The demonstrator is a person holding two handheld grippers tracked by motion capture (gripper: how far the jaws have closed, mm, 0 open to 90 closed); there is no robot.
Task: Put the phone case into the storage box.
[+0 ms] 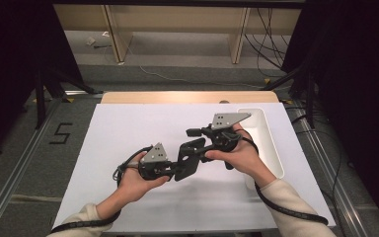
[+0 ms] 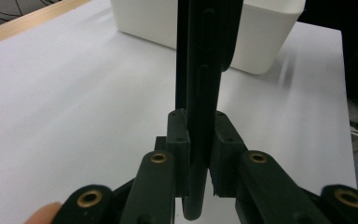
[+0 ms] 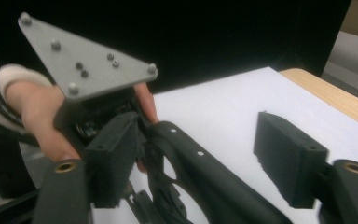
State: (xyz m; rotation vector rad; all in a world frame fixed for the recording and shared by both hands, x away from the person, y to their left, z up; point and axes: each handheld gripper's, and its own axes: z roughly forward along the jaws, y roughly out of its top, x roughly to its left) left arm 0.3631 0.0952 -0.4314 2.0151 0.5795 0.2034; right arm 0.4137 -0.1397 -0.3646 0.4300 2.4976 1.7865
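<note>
Jaws of the left gripper (image 2: 198,161) are pressed together on the edge of a flat black plastic bracket (image 1: 190,158), which stands up on edge between the 2 pads in the left gripper view, its thin side facing the camera. Jaws of the right gripper (image 3: 205,158) stand apart: in the right gripper view the bracket (image 3: 200,177) passes through the gap, close against the near pad, while the far pad sits well clear of it. From above, the bracket hangs in the air between the 2 hands, over the middle of the white tabletop (image 1: 128,128) and a little toward its near edge, with the left hand (image 1: 138,180) below it and the right hand (image 1: 239,155) beside it. A white tub (image 1: 266,138) sits along the right edge of the tabletop. The bracket looks rigid and light, a moulded piece with round cut-outs and small holes, so it should not bend or crush under a firm pinch. Its smooth faces may slide between pads, and held by 1 end it could swing. A grip across the flat faces, away from the cut-outs, looks safest.
</note>
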